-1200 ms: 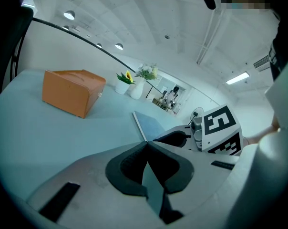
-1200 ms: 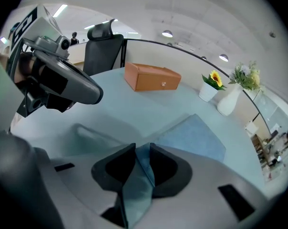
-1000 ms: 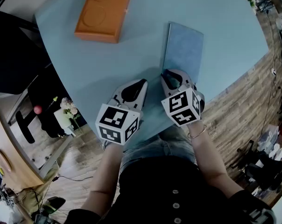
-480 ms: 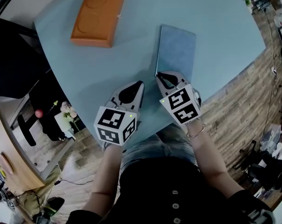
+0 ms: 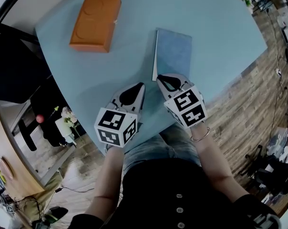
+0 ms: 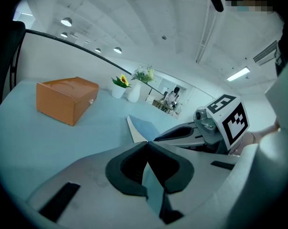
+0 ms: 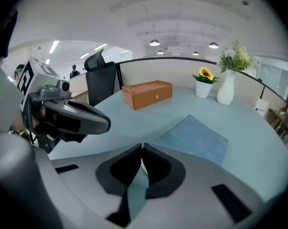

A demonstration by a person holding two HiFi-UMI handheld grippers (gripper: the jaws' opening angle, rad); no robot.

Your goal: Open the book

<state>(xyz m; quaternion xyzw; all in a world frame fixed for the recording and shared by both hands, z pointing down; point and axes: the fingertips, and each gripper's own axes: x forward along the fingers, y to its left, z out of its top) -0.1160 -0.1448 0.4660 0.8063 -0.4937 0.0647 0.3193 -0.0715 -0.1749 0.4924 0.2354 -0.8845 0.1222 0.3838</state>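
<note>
Both tight-jawed: left tool (image 6: pixel 147 144), right tool (image 7: pixel 142 147) by seemingly closed book (image 5: pixel 173 54).

Bright, even light from ceiling lamps (image 7: pixel 155 43); soft shadows on the table (image 5: pixel 215 27); strong fisheye bending and dark corners.

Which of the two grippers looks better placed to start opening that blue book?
The right gripper: its shut tips sit at the near corner of the book. The left gripper, also shut, points at bare table beside it.
</note>
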